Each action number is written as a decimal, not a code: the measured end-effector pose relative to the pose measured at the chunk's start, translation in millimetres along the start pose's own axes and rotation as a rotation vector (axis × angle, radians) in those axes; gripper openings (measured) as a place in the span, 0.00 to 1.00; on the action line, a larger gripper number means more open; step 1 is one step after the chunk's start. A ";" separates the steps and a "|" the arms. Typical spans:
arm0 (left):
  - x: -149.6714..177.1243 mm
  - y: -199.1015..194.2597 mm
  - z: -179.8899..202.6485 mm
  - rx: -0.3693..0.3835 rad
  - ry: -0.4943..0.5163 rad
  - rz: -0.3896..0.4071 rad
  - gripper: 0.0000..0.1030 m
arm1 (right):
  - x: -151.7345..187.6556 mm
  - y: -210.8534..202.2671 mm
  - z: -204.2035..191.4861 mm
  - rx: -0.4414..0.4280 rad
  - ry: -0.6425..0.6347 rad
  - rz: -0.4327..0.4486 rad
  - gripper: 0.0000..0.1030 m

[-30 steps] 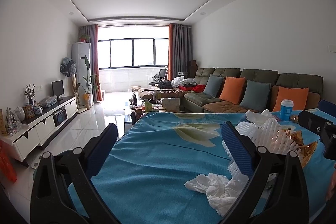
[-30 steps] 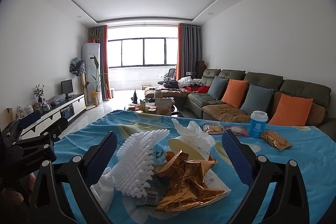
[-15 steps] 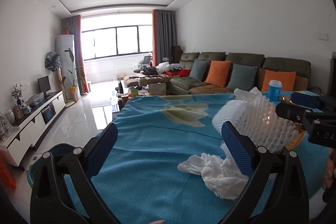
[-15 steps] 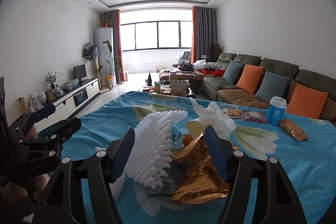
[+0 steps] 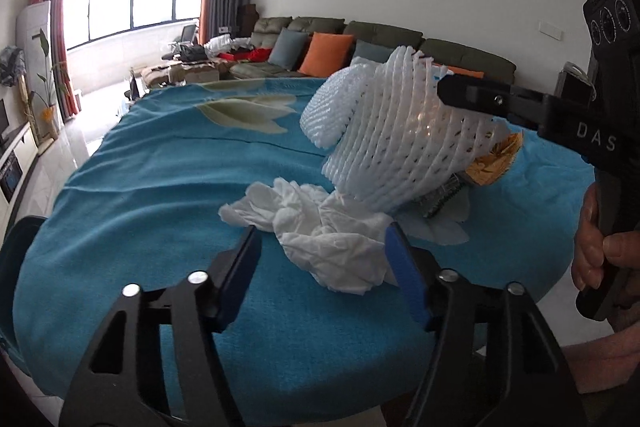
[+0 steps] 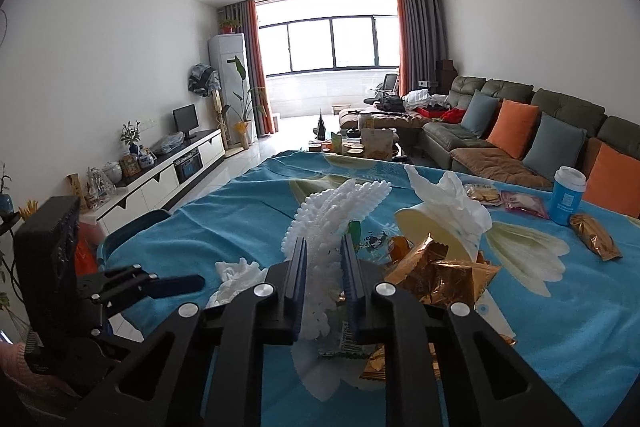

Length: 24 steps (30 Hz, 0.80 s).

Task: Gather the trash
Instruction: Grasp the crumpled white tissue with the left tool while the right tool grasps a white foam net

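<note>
Right tongs (image 6: 325, 281): pressed in on the white foam net (image 6: 340, 211), which stands up between the two blue pads; seen from the left wrist camera, a black finger of these tongs lies across the net's upper right edge.
Foam net, left wrist view (image 5: 394, 131): lifted and tilted over the trash pile, its lower edge near the tissue; whether it touches the pile cannot be told.
Left tongs (image 5: 322, 269): spread, pinching nothing, held low at the near edge of the tabletop (image 5: 152, 187).
Crumpled tissue (image 5: 320, 223): lies on the blue cloth just ahead of the left tongs, its near end between the two blue pads, with the right pad almost against it; contact cannot be told.
Gold wrappers (image 6: 444, 273): crumpled foil heaped just right of the right tongs, partly under the foam net.
Paper cup (image 6: 432, 227): pale yellow, tipped on its side behind the gold wrappers, with white tissue stuffed in its mouth.
Blue cup (image 6: 567, 195): upright with a white lid on, at the far right of the tabletop; contents hidden.
Snack packets (image 6: 504, 197): two flat ones lying just left of the blue cup.
Gold packet (image 6: 594, 235): lies alone on the cloth, in front of the blue cup and well apart from the pile.
Blue bin (image 6: 132, 229): its rim shows beside the left edge of the tabletop; the inside is out of sight.
</note>
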State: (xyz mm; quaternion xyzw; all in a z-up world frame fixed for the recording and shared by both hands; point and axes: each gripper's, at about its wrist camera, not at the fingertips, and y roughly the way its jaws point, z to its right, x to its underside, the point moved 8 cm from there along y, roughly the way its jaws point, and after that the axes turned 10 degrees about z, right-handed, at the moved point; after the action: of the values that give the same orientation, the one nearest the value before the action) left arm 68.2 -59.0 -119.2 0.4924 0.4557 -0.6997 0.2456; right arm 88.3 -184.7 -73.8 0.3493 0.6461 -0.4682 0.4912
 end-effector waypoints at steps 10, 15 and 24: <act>-1.7 3.7 -17.1 0.062 -0.086 -0.003 0.14 | -26.7 -23.5 -0.5 -0.058 0.038 0.050 0.14; -15.5 -26.1 -28.4 0.039 -0.084 0.052 0.14 | -42.6 -30.5 -3.9 -0.126 0.076 0.079 0.14; -29.7 -56.9 -61.8 -0.074 -0.093 0.120 0.14 | -42.6 -7.3 -7.2 -0.111 0.066 0.044 0.13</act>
State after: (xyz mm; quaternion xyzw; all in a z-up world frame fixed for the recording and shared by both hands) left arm 63.6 18.6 -75.8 0.4763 0.4389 -0.6887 0.3259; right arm 91.1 -179.9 -30.4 0.3510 0.6790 -0.4091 0.4984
